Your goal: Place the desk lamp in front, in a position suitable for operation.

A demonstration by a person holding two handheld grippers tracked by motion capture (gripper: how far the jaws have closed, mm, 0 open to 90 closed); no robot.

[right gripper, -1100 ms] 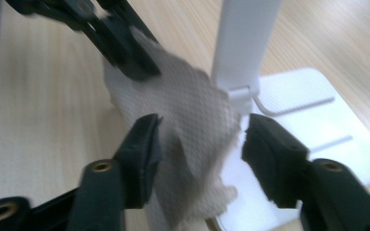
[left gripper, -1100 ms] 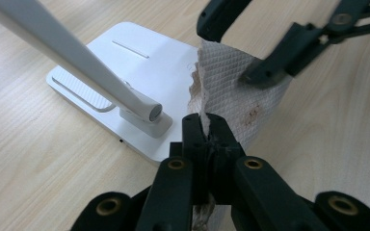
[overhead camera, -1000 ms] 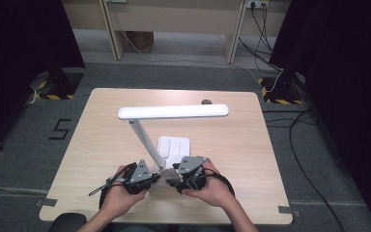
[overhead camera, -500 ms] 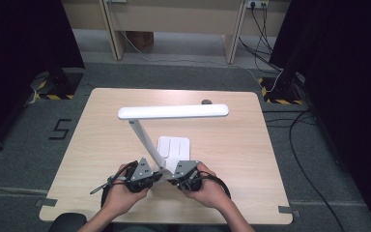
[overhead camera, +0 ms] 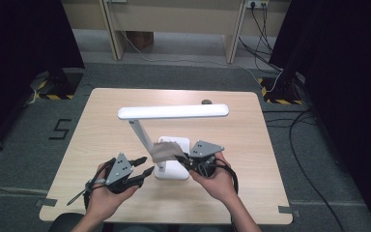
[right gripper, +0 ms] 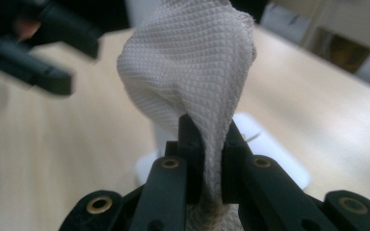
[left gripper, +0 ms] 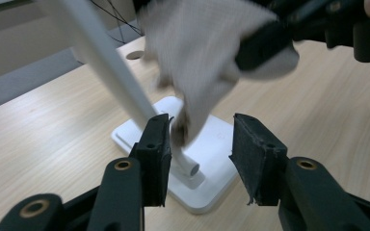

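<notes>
Work in hand: wiping a white desk lamp with a cloth, as I judge from what the tongs are doing.
Right tongs: pressed together on the cloth; in the right gripper view the woven fabric is pinched between the two black jaws and puffs up above them.
Left tongs: open, with a clear gap between the jaws, and holding nothing; in the left gripper view the foot of the lamp stem lies close to the left jaw, but I cannot tell if it touches.
Cloth place: in the lower middle of the high view, hanging beside the slanted stem, just above the lamp base; in the left gripper view the cloth fills the upper middle and its lower tip comes down near the stem foot.
Lamp place: it stands in the centre of the desk, its long head running left to right in the middle of the frame.
Done: the cloth is gripped and brought to the lamp.
Left: the wiping itself looks only at its start; whether the cloth already rubs the stem is unclear because of blur. The head, the stem and the base all remain to be gone over.
Left tongs role: probably to steady the stem, but it is not closed on it yet.
</notes>
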